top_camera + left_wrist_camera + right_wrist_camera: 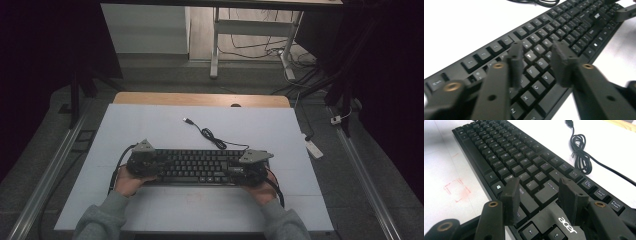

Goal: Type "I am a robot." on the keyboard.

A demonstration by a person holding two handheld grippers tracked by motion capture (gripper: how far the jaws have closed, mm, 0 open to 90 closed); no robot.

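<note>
The black keyboard (200, 166) lies flat on the white bench (150, 130), near its front edge, between the two hands. The left gripper (537, 62) hovers over the letter keys at the left end of the keyboard, its fingers (515, 61) apart and grasping nothing. The right gripper (540, 197) hangs over the arrow keys at the right end of the keyboard, fingers also released. To do this step well, I think each gripper should come down slowly and straight, so one finger meets only one key and does not push its neighbours. The keyboard has white letters, a silver logo, and a thin cable (210, 135) coiled behind it.
</note>
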